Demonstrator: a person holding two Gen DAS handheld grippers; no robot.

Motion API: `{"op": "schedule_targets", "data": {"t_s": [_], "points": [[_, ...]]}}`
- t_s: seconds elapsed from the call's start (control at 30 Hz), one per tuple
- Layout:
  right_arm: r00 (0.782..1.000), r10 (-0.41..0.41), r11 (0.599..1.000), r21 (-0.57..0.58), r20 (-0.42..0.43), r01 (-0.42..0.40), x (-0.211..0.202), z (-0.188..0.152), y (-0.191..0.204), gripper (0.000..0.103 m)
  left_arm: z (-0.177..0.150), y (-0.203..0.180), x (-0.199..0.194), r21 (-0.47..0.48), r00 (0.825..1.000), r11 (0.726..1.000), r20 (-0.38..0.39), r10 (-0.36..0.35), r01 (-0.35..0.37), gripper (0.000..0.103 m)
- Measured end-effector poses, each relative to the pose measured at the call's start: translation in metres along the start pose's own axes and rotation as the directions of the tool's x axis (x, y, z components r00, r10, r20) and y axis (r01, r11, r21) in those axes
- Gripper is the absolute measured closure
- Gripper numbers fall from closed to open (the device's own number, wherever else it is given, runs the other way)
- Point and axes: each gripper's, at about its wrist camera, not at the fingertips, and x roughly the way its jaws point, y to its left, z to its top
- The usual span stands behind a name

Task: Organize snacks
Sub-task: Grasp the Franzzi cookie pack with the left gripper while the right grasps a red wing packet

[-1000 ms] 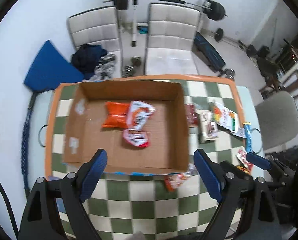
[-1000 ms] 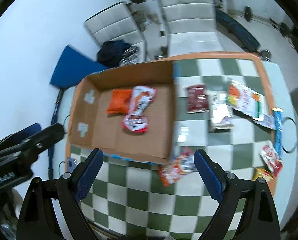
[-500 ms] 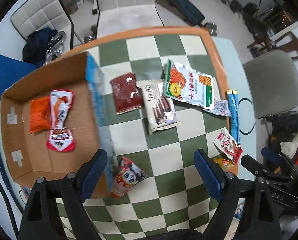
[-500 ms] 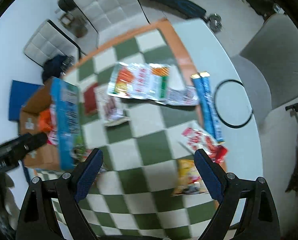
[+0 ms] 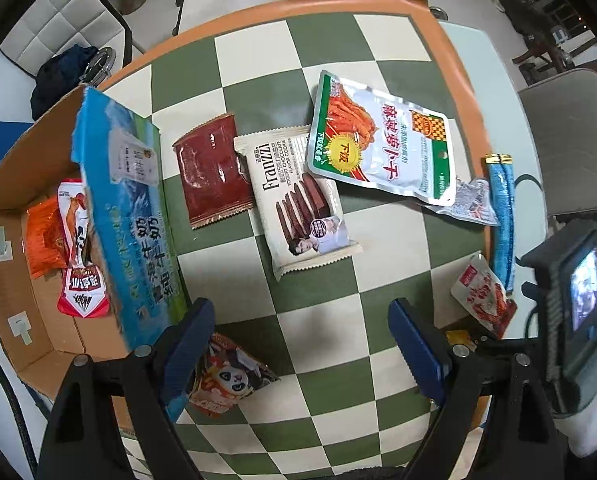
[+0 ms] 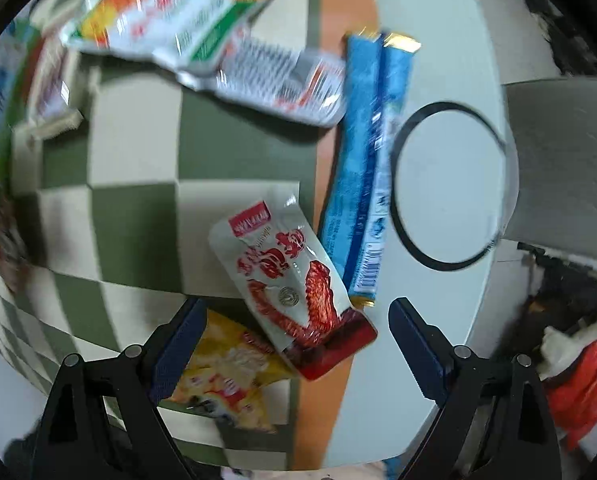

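**Snack packets spread over a chequered cloth beside an open box**

At the far left stands a corrugated cardboard box, open at the top, its outer wall printed glossy blue and green with white lettering. Inside lie a crinkled orange packet and a red-and-white packet that overlaps it, both flat on the brown floor of the box.

Just beside the box's near corner, a small crumpled panda packet rests on the green-and-cream chequered tablecloth (a smooth sheet with an orange border). Next comes a flat matte dark-red pouch, then a long cream cookie wrapper with serrated ends, its edge over the pouch. A shiny white pouch printed with orange strips overlaps the wrapper's top corner, and a small silver-foil sachet peeks from under its far end.

The left gripper points down over bare cloth, its ribbed blue pads wide apart with nothing between them.

Further right lie two slim blue stick packs side by side along the cloth's border, partly on the pale tabletop. A glossy white-and-red pouch lies against them, overlapping a wrinkled yellow packet. The right gripper hangs above these two, fingers spread, gripping nothing. A thin black ring lies on the tabletop beyond.
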Motion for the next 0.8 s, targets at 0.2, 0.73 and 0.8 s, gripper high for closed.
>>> {"op": "schedule_targets", "data": {"t_s": [0.2,0.73,0.8], "points": [[0.999,-0.010,0.999,0.031,-0.035,0.011,0.023,0.003,-0.009,0.024,0.019,0.005,0.020,-0.018,0.999,1.000,-0.032,0.021,-0.022,0.015],[0.958,0.274,0.867,0.409,0.086,-0.285,0.010,0.001,-0.060,0.042,0.094,0.014,0.101,-0.062,0.985,0.997,-0.168,0.037,-0.048,0.015],[0.954,0.292,0.867,0.402,0.070,-0.295,0.010,0.006,-0.059,0.041,0.097,0.013,0.106,-0.041,0.985,0.997,-0.158,0.065,-0.072,0.023]]}}
